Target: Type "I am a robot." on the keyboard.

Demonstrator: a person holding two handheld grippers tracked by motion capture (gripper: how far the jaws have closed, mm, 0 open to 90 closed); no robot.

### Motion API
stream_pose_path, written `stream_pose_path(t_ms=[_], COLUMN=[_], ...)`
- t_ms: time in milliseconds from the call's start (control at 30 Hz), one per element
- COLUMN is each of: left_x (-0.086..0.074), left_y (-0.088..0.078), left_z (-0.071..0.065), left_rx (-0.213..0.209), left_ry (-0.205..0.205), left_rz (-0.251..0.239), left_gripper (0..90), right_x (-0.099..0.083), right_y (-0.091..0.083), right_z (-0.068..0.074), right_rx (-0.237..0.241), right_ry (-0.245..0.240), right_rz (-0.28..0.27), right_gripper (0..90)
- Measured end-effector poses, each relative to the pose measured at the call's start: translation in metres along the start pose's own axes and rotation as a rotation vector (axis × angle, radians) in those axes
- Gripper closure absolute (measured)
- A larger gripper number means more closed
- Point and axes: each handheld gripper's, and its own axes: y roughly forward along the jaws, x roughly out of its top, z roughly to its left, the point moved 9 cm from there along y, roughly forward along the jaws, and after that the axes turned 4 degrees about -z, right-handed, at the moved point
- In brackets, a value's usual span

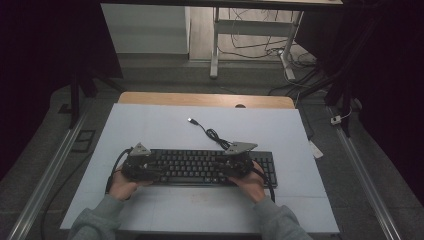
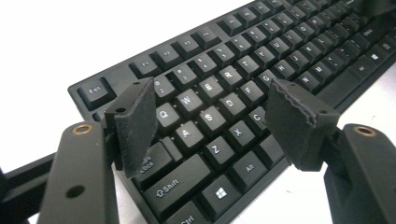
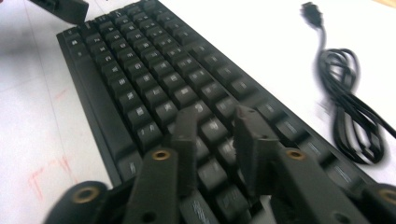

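Two grippers over keyboard [image 1: 197, 167] | right gripper view: coiled cable [image 3: 348, 107]

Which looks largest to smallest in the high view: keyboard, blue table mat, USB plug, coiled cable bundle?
1. blue table mat
2. keyboard
3. coiled cable bundle
4. USB plug
All lie flat on one surface, so nearness barely skews this.

A black rectangular plastic keyboard [image 1: 210, 167] carries white letters on its keys. Its black coiled cable [image 1: 216, 136] lies on a pale blue-grey mat [image 1: 150, 125], which covers a light wooden table [image 1: 200, 99]. The person's sleeves [image 1: 95, 222] are grey.
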Motion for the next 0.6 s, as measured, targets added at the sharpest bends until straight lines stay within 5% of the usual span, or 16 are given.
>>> stream_pose_path(t_ms=[200,600], left_x=[0.000,0.002], left_y=[0.001,0.001], left_z=[0.003,0.005], left_rx=[0.010,0.014], left_ry=[-0.001,0.010], left_rz=[0.000,-0.017], left_gripper=[33.8,37.4], right_x=[-0.011,-0.027], right_y=[-0.019,-0.033], right_z=[-0.004,-0.002], right_rx=[-0.032,-0.040], right_ry=[0.016,-0.006], right_rz=[-0.018,0.003], right_gripper=[56.3,53.2])
